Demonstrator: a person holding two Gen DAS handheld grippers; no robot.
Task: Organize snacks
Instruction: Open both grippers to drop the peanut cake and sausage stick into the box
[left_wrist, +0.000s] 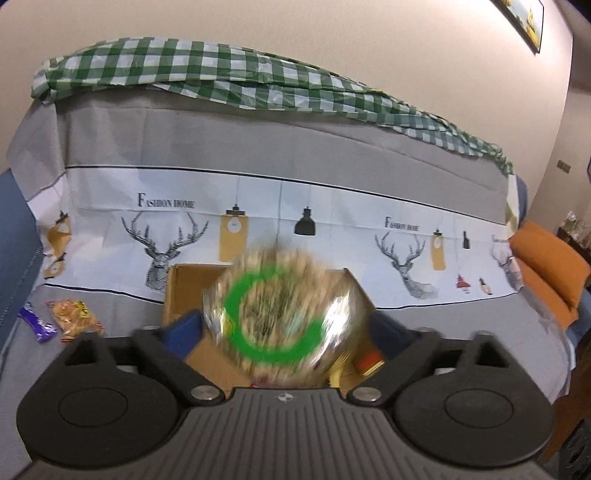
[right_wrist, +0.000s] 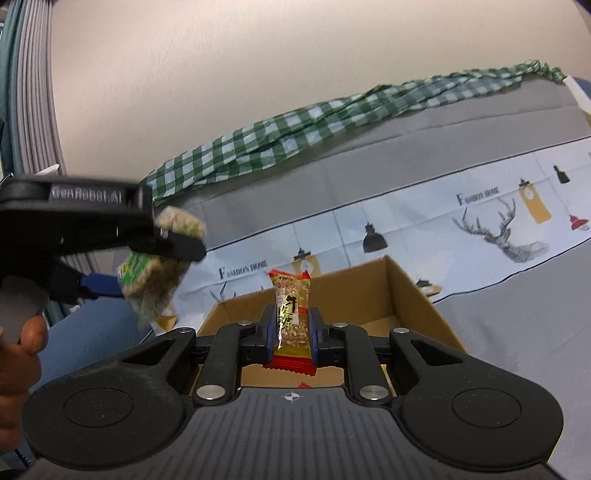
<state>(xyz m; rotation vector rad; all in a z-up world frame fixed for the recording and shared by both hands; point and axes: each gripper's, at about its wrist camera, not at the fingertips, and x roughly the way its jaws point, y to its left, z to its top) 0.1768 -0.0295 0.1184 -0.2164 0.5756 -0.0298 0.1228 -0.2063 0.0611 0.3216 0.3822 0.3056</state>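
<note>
My left gripper (left_wrist: 280, 325) has its jaws spread wide, and a round rice-cake snack (left_wrist: 280, 314) with a green ring on its wrapper is blurred between them, above the open cardboard box (left_wrist: 181, 291). I cannot tell whether the pads still touch it. The same snack (right_wrist: 159, 273) shows beside the left gripper (right_wrist: 170, 258) in the right wrist view. My right gripper (right_wrist: 291, 328) is shut on a red-and-gold peanut candy packet (right_wrist: 291, 314), held upright over the box (right_wrist: 413, 295). A red packet (left_wrist: 369, 362) and a yellow one (left_wrist: 336, 373) lie in the box.
The box sits on a sofa covered by a grey and white deer-print cloth (left_wrist: 332, 229). A purple wrapper (left_wrist: 37, 325) and an orange snack bag (left_wrist: 74, 317) lie on the seat at the left. A green checked cloth (left_wrist: 221, 77) drapes the backrest. An orange cushion (left_wrist: 546, 266) is at the right.
</note>
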